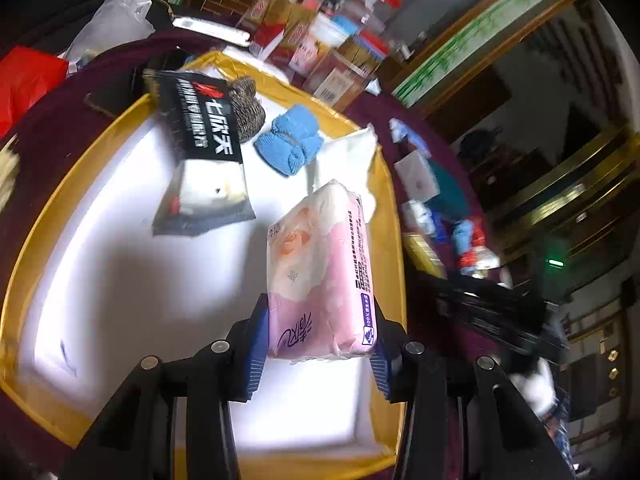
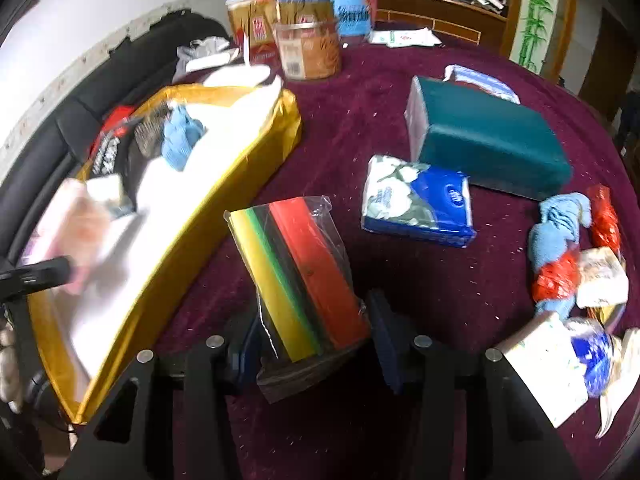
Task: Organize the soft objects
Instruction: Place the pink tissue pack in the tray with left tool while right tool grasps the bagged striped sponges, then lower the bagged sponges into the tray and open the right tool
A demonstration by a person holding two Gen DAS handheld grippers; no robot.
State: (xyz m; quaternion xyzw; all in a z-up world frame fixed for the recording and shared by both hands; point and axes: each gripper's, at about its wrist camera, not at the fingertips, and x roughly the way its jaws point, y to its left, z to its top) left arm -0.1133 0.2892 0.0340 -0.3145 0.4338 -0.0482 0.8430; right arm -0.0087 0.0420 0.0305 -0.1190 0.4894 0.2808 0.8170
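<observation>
My left gripper [image 1: 318, 344] is shut on a pink tissue pack [image 1: 320, 264] and holds it over the white inside of the yellow-rimmed bin [image 1: 394, 216]. In the bin lie a black packet [image 1: 204, 152], a steel scrubber [image 1: 250, 110], a blue cloth [image 1: 288, 144] and a white cloth [image 1: 346, 160]. My right gripper [image 2: 312, 344] is shut on a pack of coloured sponges [image 2: 300, 276] in clear wrap, over the maroon tablecloth beside the bin [image 2: 224, 188]. The pink pack shows blurred in the right wrist view [image 2: 80, 232].
On the maroon table [image 2: 400, 288] lie a blue tissue pack [image 2: 418, 204], a teal box [image 2: 488, 140], a blue cloth with red wrappers [image 2: 560, 232] and more packets [image 2: 560, 368] at the right. Jars and boxes [image 2: 308, 48] stand at the back.
</observation>
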